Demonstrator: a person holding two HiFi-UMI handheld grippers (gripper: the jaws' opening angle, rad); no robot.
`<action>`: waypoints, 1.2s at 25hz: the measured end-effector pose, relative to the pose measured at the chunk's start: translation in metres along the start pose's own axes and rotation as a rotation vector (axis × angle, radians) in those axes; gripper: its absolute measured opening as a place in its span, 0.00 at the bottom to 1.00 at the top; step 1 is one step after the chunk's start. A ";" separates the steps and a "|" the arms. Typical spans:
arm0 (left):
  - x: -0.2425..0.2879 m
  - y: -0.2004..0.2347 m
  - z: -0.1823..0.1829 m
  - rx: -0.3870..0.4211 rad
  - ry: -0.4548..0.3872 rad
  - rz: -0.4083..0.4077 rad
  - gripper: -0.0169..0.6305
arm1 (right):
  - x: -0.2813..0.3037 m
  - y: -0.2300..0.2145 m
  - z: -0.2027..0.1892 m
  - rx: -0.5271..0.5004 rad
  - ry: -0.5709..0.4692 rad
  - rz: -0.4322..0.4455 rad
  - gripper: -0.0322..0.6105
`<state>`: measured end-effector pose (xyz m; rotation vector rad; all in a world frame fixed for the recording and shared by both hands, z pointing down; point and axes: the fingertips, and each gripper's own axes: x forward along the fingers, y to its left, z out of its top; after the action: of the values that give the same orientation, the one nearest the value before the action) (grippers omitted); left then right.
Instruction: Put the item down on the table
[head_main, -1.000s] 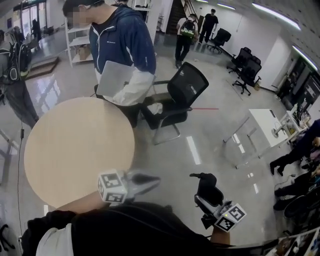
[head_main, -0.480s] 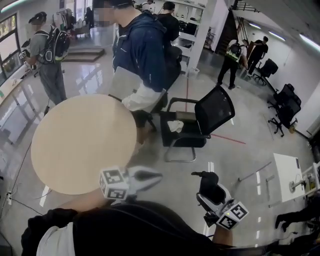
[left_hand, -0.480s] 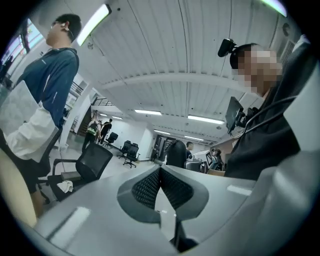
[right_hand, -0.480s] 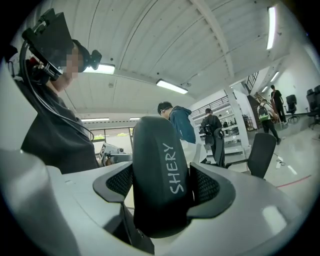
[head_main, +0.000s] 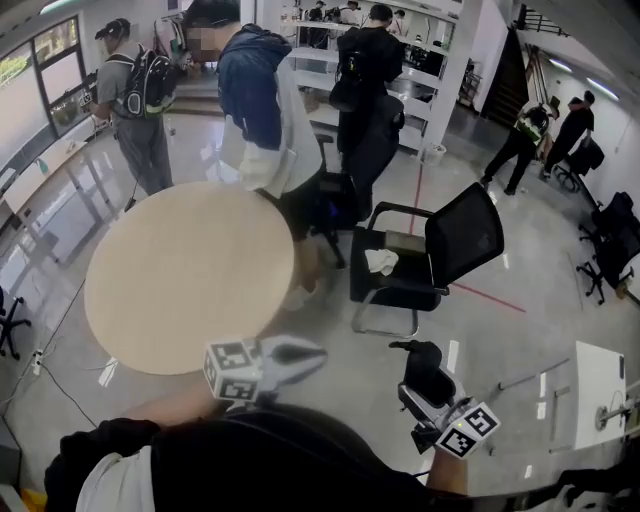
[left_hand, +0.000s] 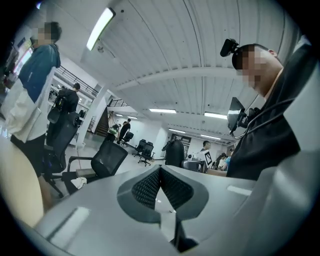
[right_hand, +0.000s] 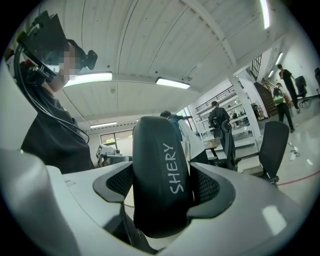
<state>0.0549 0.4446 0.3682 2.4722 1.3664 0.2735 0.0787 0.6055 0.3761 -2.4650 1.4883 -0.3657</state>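
Right tongs (head_main: 420, 392) pinch a black case (right_hand: 160, 185) (lettered SHERY) off in the air. Left tongs (head_main: 316, 352) are pressed together, empty. The putting-down is all still to do. Since a second ago the round table (head_main: 180, 280) has swung nearer and now lies ahead-left of both tongs.

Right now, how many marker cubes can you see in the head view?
2. One marker cube rides the left gripper, by the round table's near edge; the other rides the right gripper, lower right, which grips a black item. None appears hidden.
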 end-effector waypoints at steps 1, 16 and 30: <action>0.000 0.004 0.002 0.001 -0.007 0.009 0.02 | 0.006 -0.003 0.002 -0.003 0.008 0.010 0.62; -0.058 0.163 0.068 0.014 -0.168 0.089 0.02 | 0.185 -0.035 0.071 -0.136 0.123 0.056 0.61; -0.337 0.357 0.056 -0.069 -0.360 0.546 0.02 | 0.551 -0.028 0.087 -0.267 0.266 0.225 0.61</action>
<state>0.1761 -0.0301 0.4343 2.6242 0.5218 -0.0150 0.3791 0.1350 0.3532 -2.4820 2.0211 -0.4940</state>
